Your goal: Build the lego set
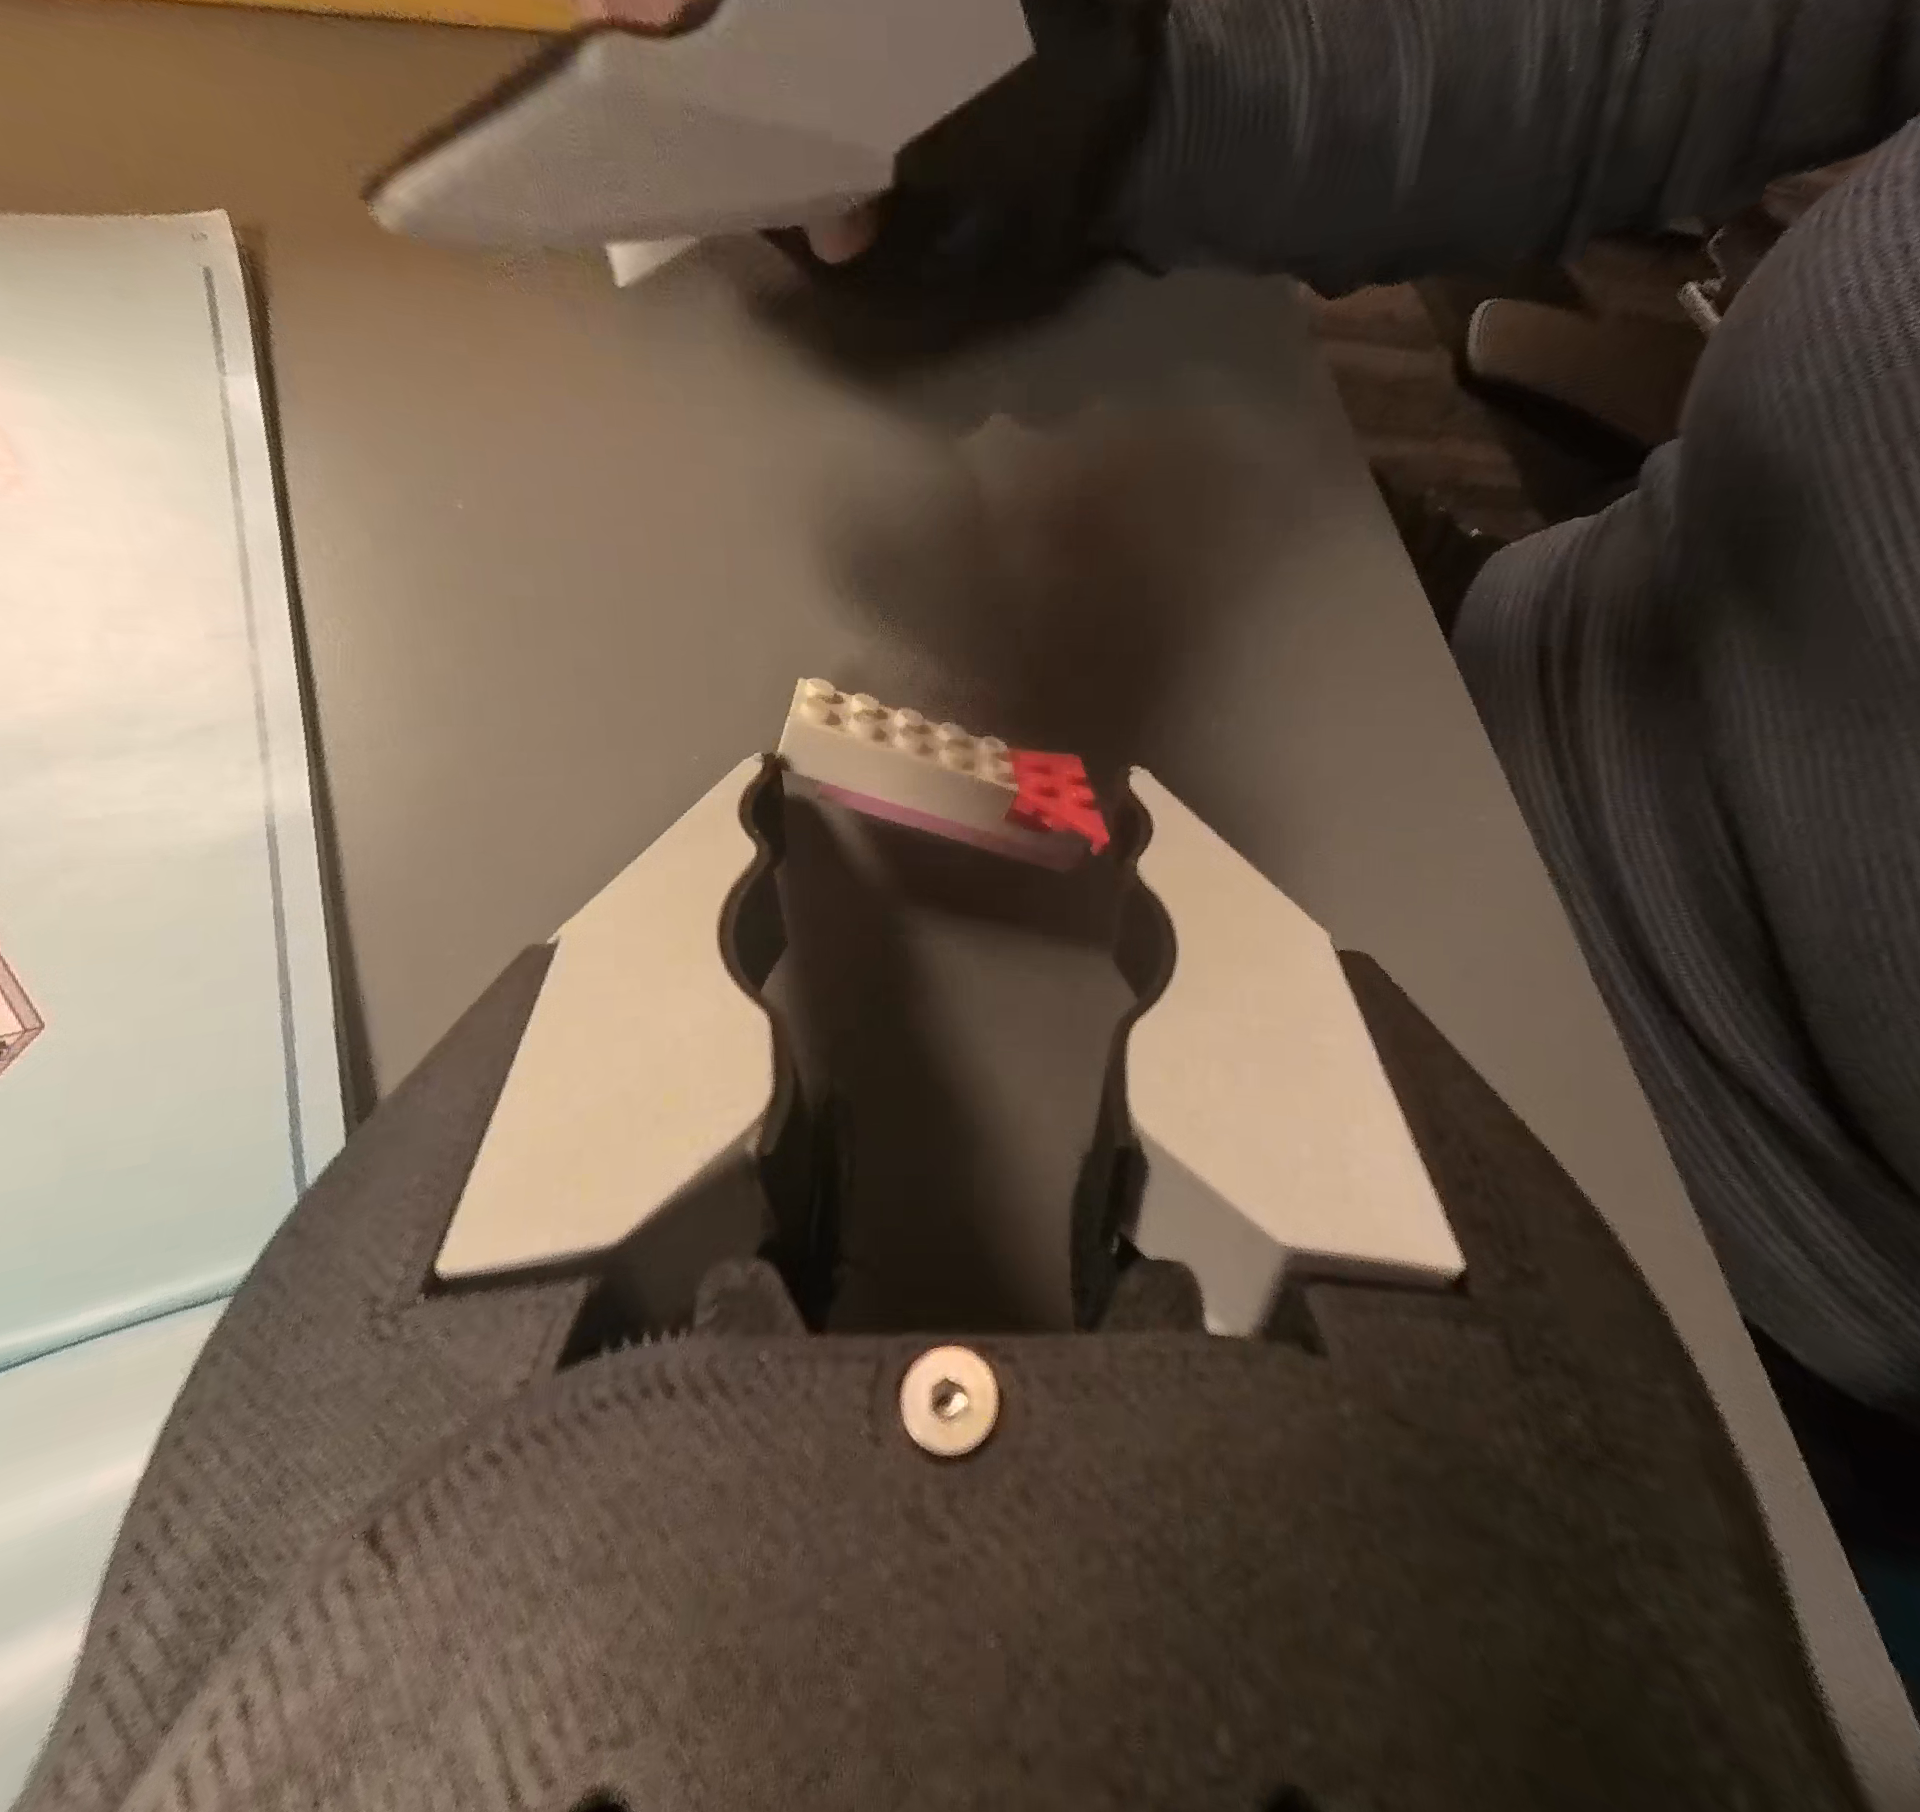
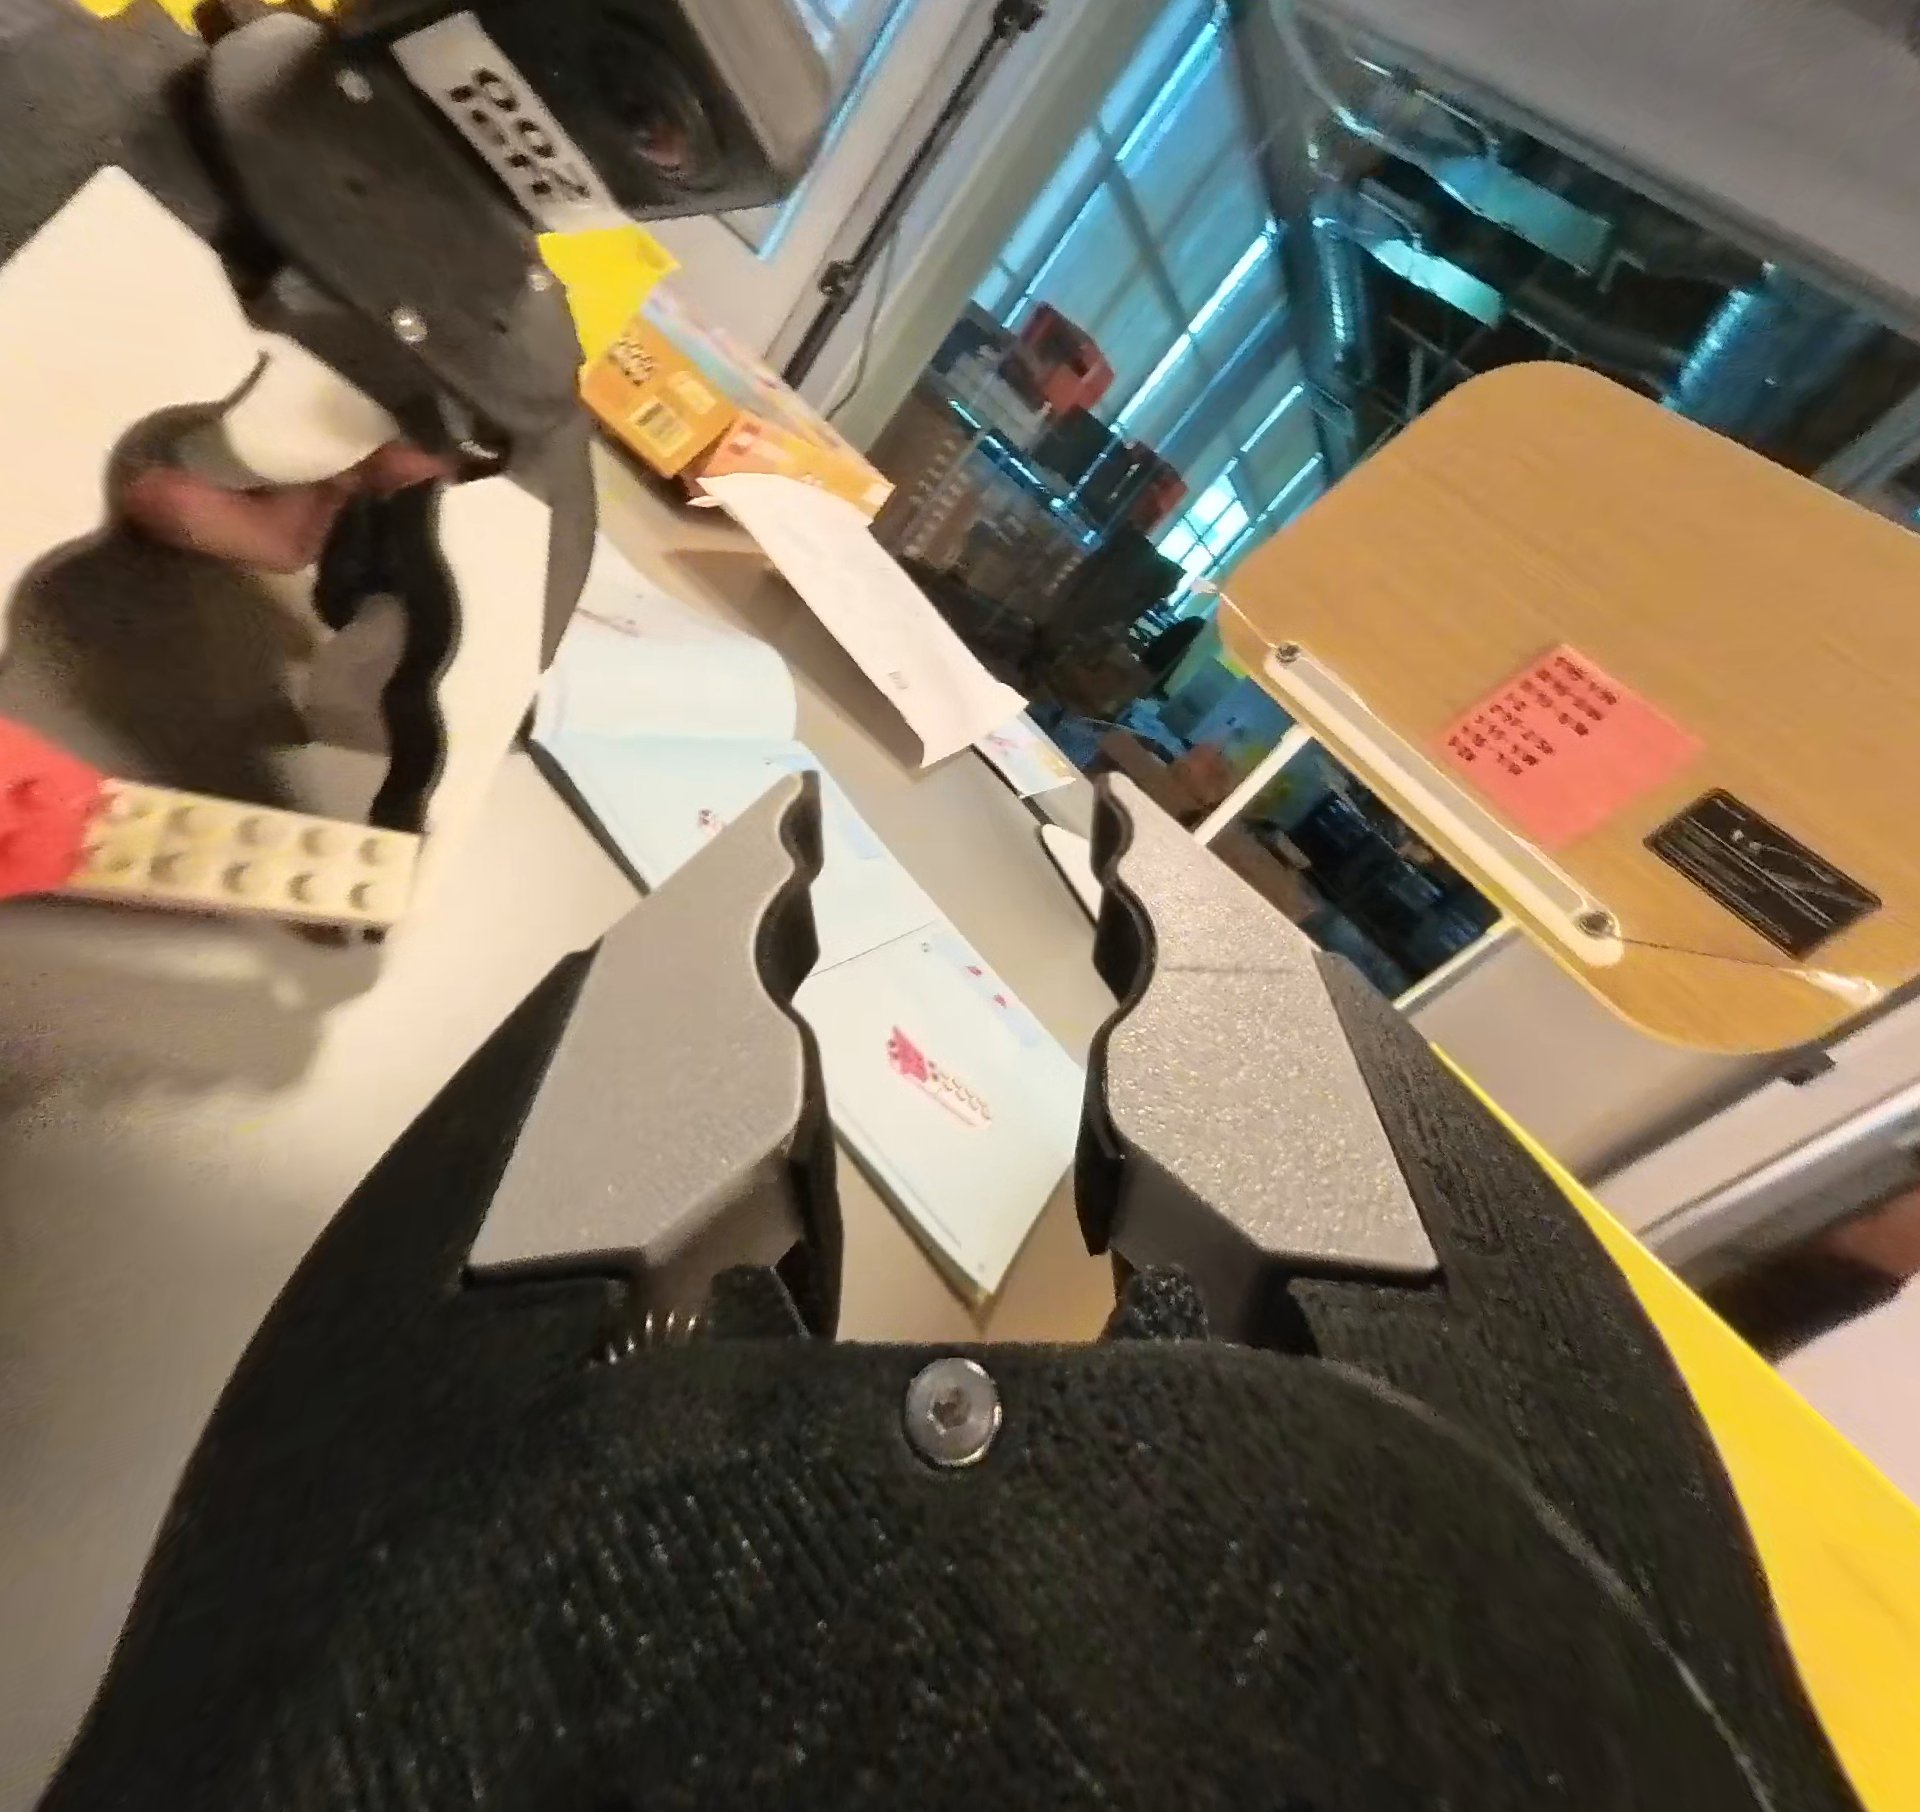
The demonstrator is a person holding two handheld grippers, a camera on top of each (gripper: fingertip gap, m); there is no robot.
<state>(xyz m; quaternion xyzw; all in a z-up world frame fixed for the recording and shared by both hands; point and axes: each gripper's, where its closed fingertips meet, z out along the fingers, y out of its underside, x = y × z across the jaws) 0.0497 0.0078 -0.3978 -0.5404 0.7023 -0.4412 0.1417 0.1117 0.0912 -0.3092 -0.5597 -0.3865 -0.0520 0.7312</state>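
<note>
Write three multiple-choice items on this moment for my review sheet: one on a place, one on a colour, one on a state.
1. Where is the white studded toy brick?
A. Lying on the pale printed sheet
B. At the left gripper's fingertips
C. Between the right gripper's fingers

2. What colour is the small plate at one end of that brick?
A. Green
B. Red
C. Blue

3. How do the right gripper's jaws stand?
A. Apart, with nothing between them
B. Closed on a brick
C. Closed on a sheet of paper

Answers:
1 B: the white studded toy brick spans the tips of the left gripper.
2 B: the small plate at its end is red.
3 A: only the table and papers farther off show between the fingers of the right gripper.
</note>
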